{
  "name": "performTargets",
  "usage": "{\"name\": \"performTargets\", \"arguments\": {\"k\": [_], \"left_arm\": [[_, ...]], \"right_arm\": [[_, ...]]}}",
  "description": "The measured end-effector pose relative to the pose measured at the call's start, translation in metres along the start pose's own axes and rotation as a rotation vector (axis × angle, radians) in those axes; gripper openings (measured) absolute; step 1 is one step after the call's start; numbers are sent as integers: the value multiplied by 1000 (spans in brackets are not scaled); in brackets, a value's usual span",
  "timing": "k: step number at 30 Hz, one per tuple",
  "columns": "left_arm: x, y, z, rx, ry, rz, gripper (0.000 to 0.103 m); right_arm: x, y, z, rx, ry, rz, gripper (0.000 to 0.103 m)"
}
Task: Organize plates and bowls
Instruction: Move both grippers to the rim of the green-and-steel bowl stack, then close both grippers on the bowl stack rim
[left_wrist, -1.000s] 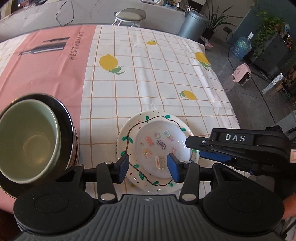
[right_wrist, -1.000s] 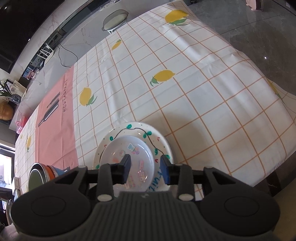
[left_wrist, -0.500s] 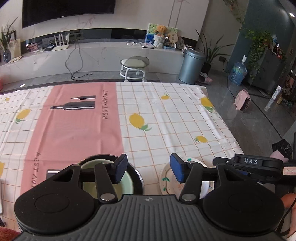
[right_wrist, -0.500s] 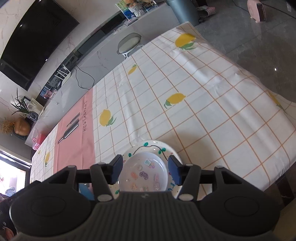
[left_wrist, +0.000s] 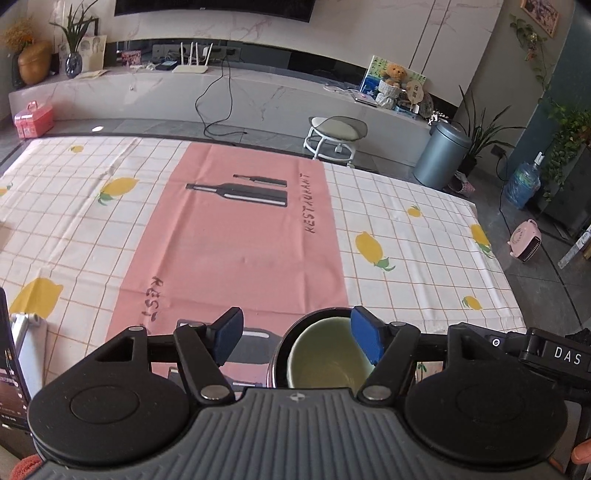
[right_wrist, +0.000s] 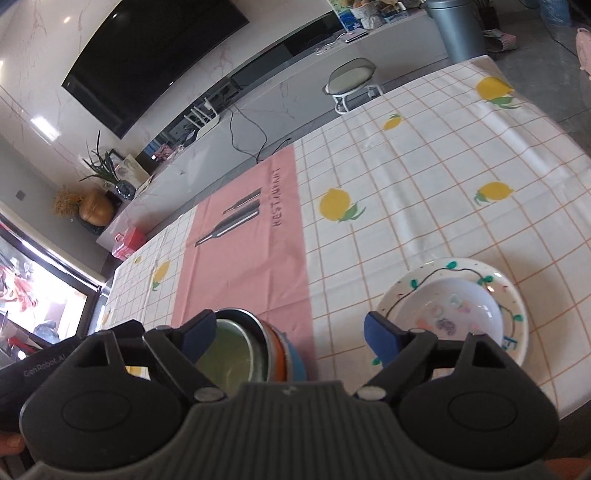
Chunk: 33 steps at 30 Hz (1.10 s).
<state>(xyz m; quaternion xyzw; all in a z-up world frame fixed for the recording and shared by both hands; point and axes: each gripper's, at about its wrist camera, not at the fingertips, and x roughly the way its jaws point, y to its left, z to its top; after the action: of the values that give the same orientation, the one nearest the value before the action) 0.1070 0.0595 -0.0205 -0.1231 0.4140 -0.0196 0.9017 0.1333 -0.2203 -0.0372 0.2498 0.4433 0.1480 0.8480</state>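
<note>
Near edge, left wrist view: my left gripper (left_wrist: 297, 339) has just been opening, jaws wide, nothing between them. Green bowl (left_wrist: 325, 352) sits nested in a dark bowl, lower centre. Right wrist view: right gripper (right_wrist: 290, 332), jaws also just spread, empty. White bowl (right_wrist: 458, 314) rests on the painted plate (right_wrist: 517, 314), lower right. Beyond, lemon-print tablecloth (right_wrist: 424, 166).

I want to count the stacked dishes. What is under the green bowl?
The green bowl sits nested in a dark-rimmed bowl, with orange and blue rims showing below that. The right gripper's body covers the stack's base, so anything lower is hidden.
</note>
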Motion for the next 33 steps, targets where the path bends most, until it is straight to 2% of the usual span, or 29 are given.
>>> {"name": "performTargets", "arguments": {"k": [6,15,22,26,33], "left_arm": [[16,27,-12,-106,35,-16,79],[42,43,-24,-155,102,-86,79],[54,49,-29,-171,131,-131,79],[63,54,-33,-203,158,-163,78],[77,56,-39,-234,193,-194,74]], "right_arm": [[35,20,-11,-15,83,-23,87],[78,24,-28,-7,197,-84,86],[100,16,-37,17,256,-137,70],[103,10,-39,66,256,-101,70],[105,11,-38,63,247,-94,70]]}}
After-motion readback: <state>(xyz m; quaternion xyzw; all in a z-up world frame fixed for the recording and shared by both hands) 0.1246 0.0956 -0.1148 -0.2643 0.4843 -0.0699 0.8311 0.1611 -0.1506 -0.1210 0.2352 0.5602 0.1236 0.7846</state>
